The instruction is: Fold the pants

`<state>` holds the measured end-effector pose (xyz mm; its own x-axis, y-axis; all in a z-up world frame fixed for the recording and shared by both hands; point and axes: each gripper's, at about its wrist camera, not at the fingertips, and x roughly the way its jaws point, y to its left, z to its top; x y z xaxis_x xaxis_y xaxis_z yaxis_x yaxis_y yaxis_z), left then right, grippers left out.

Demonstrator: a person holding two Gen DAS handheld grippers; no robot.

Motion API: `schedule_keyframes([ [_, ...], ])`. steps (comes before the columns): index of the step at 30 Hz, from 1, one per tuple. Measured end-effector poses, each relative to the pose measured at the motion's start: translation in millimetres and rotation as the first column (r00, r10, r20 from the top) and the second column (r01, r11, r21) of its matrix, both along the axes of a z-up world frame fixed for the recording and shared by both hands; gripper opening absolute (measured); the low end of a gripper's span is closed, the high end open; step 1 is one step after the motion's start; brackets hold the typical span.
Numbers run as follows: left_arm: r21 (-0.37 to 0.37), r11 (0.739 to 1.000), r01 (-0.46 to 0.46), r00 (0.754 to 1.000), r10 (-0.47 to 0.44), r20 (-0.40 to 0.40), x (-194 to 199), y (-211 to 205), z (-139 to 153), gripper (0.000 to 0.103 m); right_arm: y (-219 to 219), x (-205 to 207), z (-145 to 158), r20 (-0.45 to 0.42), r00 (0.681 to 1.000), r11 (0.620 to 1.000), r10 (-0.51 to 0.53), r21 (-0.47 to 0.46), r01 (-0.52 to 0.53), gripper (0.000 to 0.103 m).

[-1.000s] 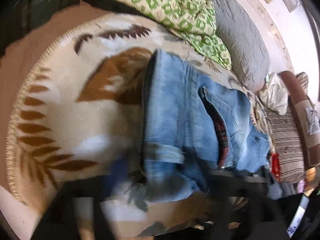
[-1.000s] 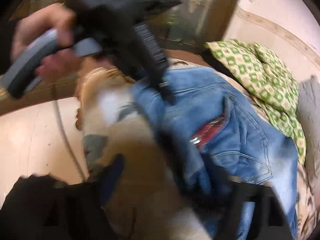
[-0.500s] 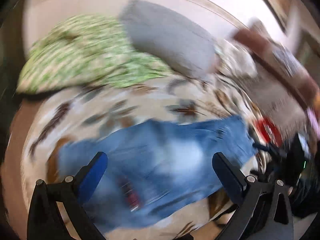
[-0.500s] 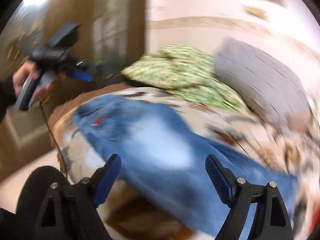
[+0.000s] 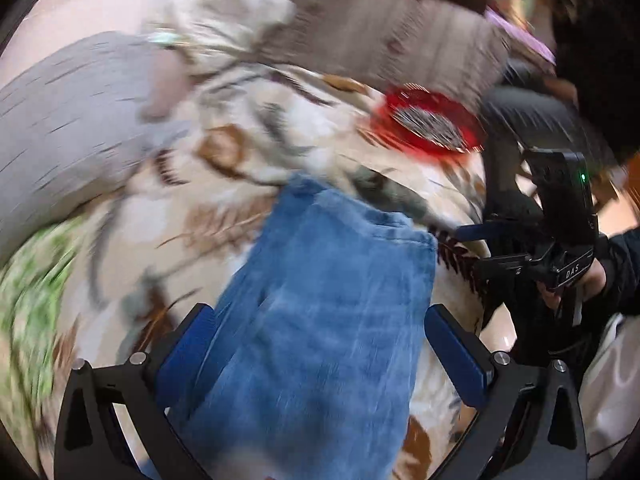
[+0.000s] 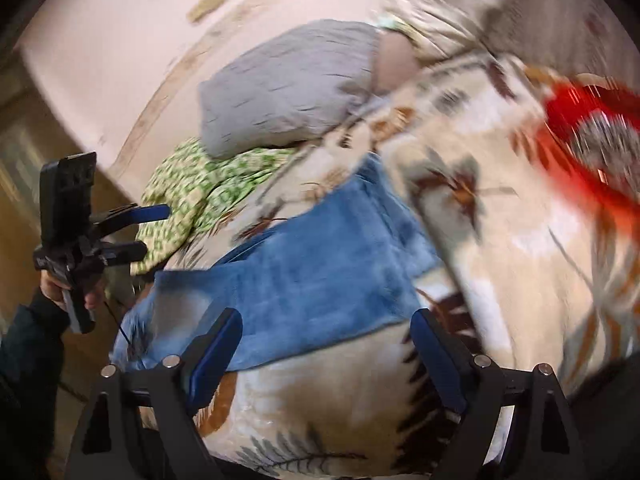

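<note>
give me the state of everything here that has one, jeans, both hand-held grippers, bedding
jeans: lying flat on the blanket, legs stacked, not gripped
left hand-held gripper: open, nothing held
right hand-held gripper: open, nothing held
blanket: spread over the bed
grey pillow: lying by the wall
green quilt: bunched up

A bedroom — patterned blanket (image 6: 500,280), grey pillow (image 6: 288,84), green quilt (image 6: 192,196).

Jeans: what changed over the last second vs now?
Both grippers swung from the waist and pocket end of the jeans to the leg end. The left gripper and right gripper now stand open with nothing gripped. The jeans lie as before on the leaf-print blanket; the grey pillow is unmoved.
</note>
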<state>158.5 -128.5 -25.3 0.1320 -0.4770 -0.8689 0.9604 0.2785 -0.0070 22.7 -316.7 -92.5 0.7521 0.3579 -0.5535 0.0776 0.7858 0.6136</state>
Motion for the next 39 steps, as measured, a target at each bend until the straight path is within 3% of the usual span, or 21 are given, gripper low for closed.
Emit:
schedule_keyframes([
  [9,0.11,0.982,0.154,0.985,-0.143,-0.1,41,-85,-63,0.103,-12,34,-24,-0.03,0.999,0.998,-0.039,0.049,0.041,0.088],
  [13,0.111,0.977,0.182,0.975,-0.165,-0.147,59,-112,-81,0.103,-17,41,-33,-0.034,0.998,0.997,-0.051,0.054,0.053,0.088],
  [19,0.099,0.97,0.222,0.952,-0.194,-0.238,79,-136,-96,0.103,-6,46,-32,0.005,0.999,0.999,-0.042,-0.028,0.042,0.089],
  [22,0.124,0.959,0.256,0.942,-0.219,-0.256,80,-139,-104,0.088,-1,50,-32,0.019,0.999,0.997,-0.042,-0.064,0.043,0.089],
  [24,0.141,0.956,0.257,0.941,-0.215,-0.261,82,-140,-108,0.064,3,52,-32,0.027,0.999,0.994,-0.039,-0.099,0.041,0.088],
  [25,0.142,0.955,0.259,0.939,-0.215,-0.27,83,-139,-110,0.058,4,54,-32,0.027,0.999,0.993,-0.037,-0.113,0.04,0.084],
  [27,0.132,0.955,0.265,0.935,-0.22,-0.279,82,-135,-109,0.033,5,57,-34,0.011,0.999,0.986,-0.05,-0.161,0.051,0.056],
  [28,0.129,0.955,0.268,0.93,-0.221,-0.294,80,-133,-108,0.028,1,59,-38,-0.003,0.998,0.985,-0.06,-0.16,0.059,0.032],
  [29,0.127,0.955,0.268,0.929,-0.222,-0.295,79,-130,-107,0.022,-3,60,-41,-0.005,0.998,0.991,-0.057,-0.122,0.056,0.029],
  [31,0.114,0.957,0.268,0.935,-0.23,-0.27,72,-125,-101,0.018,-3,60,-39,0.012,0.999,0.995,-0.038,-0.096,0.039,0.023],
  [39,0.008,0.972,0.236,0.964,-0.233,-0.129,64,-112,-39,0.015,-5,52,0,0.131,0.991,0.991,-0.041,-0.124,0.057,0.021],
])
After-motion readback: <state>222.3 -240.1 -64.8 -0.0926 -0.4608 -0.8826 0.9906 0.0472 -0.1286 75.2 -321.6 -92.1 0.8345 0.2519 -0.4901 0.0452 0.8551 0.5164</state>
